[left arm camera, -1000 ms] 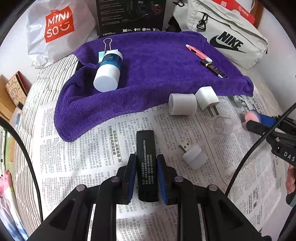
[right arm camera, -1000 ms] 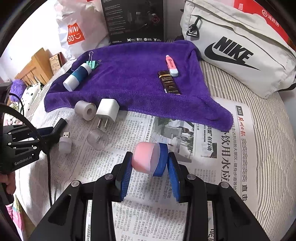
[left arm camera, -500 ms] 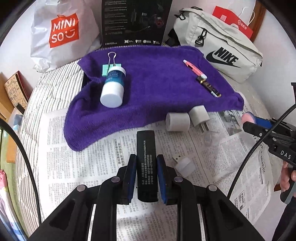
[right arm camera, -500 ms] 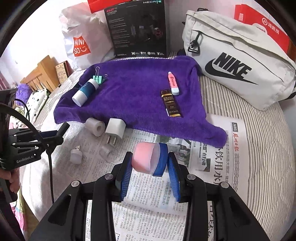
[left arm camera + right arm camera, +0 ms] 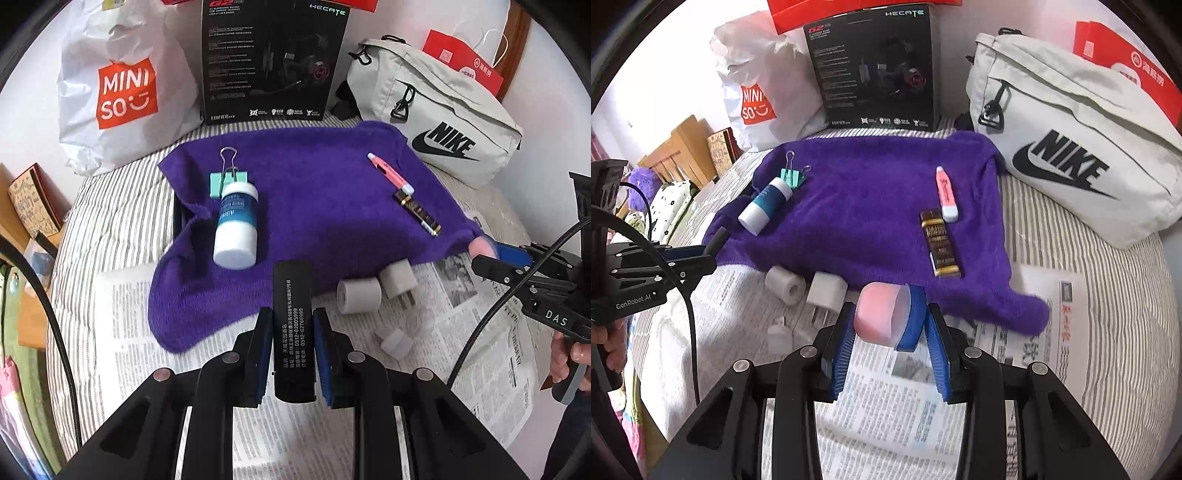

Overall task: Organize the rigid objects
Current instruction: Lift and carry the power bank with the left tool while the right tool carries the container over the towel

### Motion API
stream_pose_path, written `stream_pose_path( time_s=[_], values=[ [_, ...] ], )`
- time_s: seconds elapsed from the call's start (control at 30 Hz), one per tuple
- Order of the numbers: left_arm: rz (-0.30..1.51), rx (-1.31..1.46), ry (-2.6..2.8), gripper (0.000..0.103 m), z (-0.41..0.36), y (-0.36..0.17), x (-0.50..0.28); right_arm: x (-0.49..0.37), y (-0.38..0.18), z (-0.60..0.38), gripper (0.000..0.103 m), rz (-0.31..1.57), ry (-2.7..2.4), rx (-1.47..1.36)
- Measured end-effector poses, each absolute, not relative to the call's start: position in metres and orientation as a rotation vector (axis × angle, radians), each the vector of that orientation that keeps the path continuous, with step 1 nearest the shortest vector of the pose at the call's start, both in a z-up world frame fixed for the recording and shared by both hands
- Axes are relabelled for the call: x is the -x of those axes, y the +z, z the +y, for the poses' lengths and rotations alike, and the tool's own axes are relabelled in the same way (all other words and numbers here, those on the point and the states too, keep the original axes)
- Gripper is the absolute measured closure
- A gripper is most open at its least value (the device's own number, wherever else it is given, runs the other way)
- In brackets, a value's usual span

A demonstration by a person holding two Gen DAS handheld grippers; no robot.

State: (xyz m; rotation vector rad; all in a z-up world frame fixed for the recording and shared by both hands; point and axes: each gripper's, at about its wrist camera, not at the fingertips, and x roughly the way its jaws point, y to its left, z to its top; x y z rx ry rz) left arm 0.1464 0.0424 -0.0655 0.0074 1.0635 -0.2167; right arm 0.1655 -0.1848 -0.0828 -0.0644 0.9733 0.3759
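**Stock on the bed, both grippers loaded**

1. My left gripper [image 5: 293, 347]: blue pads clamped on a flat black bar with white printed lettering [image 5: 293, 325], held lengthwise, its far end over the near edge of the purple terry towel [image 5: 314, 192].
2. My right gripper [image 5: 888, 328]: jaws closed on a small pink block in a clear cover with a blue base [image 5: 886, 314], carried above the newspaper sheet [image 5: 908, 398], clear of the towel's near edge.
3. On the towel, left part: a white cylindrical bottle with a teal-blue label [image 5: 236, 229], lying on its side, and a mint-green binder clip with wire handles [image 5: 227, 177] touching its far end.
4. On the towel, right part: a slim pink-and-white tube [image 5: 946, 195] and, just beside its near end, a dark brown rectangular packet with gold print [image 5: 940, 243].
5. On the newspaper near the towel's edge: a grey-white hollow roll [image 5: 785, 284], a white square wall charger with metal prongs [image 5: 825, 295] beside it, and a small white USB plug-in piece [image 5: 395, 341] nearer me.
6. Behind the towel: a white Miniso plastic bag [image 5: 122, 92], a black headset box [image 5: 273, 59], a pale grey Nike waist bag [image 5: 1067, 147].
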Motion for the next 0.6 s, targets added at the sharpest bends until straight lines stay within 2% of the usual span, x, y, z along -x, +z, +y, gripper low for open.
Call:
stream_pose_path(
  time_s=[0.6],
  values=[
    [1.059,-0.002,-0.243,0.082,0.038,-0.065,-0.208,-0.228,-0.077,-0.168,0.065,0.925,0.385,0.093]
  ],
)
